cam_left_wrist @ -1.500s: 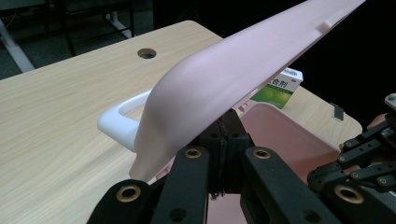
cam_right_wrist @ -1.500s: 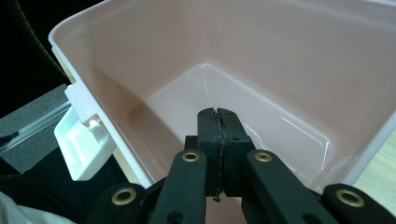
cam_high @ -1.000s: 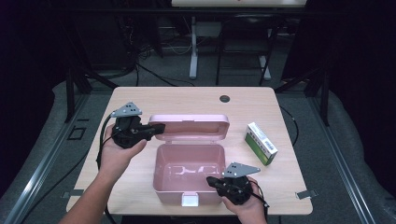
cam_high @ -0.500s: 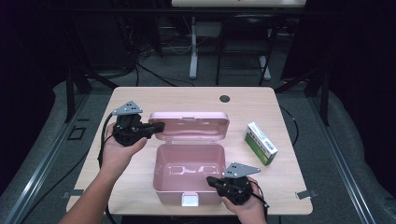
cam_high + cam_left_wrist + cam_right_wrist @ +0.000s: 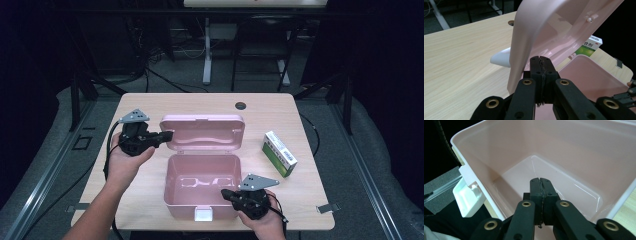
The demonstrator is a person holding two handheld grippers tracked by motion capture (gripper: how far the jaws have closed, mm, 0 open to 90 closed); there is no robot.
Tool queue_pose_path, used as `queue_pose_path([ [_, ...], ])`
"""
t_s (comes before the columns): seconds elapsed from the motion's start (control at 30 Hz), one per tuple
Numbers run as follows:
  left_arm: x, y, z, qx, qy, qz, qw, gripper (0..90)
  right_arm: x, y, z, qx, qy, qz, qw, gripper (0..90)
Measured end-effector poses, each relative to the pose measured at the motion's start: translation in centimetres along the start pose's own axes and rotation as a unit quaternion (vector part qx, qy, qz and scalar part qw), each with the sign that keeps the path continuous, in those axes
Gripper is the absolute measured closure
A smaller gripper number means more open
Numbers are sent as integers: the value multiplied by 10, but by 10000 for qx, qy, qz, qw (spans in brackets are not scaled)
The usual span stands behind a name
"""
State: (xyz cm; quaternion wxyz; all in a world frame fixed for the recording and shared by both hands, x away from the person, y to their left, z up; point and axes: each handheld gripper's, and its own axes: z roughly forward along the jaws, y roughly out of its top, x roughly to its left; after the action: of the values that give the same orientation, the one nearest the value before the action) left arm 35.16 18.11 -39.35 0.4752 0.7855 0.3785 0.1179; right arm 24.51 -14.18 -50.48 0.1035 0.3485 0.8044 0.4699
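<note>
A pink plastic box (image 5: 200, 175) stands open at the table's middle, its lid (image 5: 202, 131) raised behind it, and its inside is bare. My left gripper (image 5: 167, 135) is shut with nothing between its jaws; its tips sit right at the lid's left edge (image 5: 524, 37), on the inner side. My right gripper (image 5: 225, 192) is also shut with nothing in it, and its tips (image 5: 540, 182) reach over the box's front right corner into the hollow (image 5: 564, 170). A white latch (image 5: 467, 195) hangs on the box's front wall.
A green and white carton (image 5: 280, 153) lies on the table to the right of the box. A round cable hole (image 5: 240, 105) sits near the far edge. The wooden table (image 5: 150, 200) ends close behind both hands, and dark floor and stands lie beyond it.
</note>
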Motion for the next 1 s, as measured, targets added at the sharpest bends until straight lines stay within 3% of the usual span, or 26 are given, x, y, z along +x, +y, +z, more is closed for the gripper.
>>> queue_pose_path([
  [0.47, 4, -8, 3, 67, 44, -60, 10000, 895, 0, 0, 0, -15, 8, 0, 10000, 893],
  [0.67, 6, -18, 11, 249, 60, -77, 9996, 882, 0, -1, 0, -27, 1, -1, 10000, 893],
  [1.0, 9, -31, 18, 358, 55, -196, 9992, 863, 0, -1, 0, -31, 8, -6, 10000, 893],
])
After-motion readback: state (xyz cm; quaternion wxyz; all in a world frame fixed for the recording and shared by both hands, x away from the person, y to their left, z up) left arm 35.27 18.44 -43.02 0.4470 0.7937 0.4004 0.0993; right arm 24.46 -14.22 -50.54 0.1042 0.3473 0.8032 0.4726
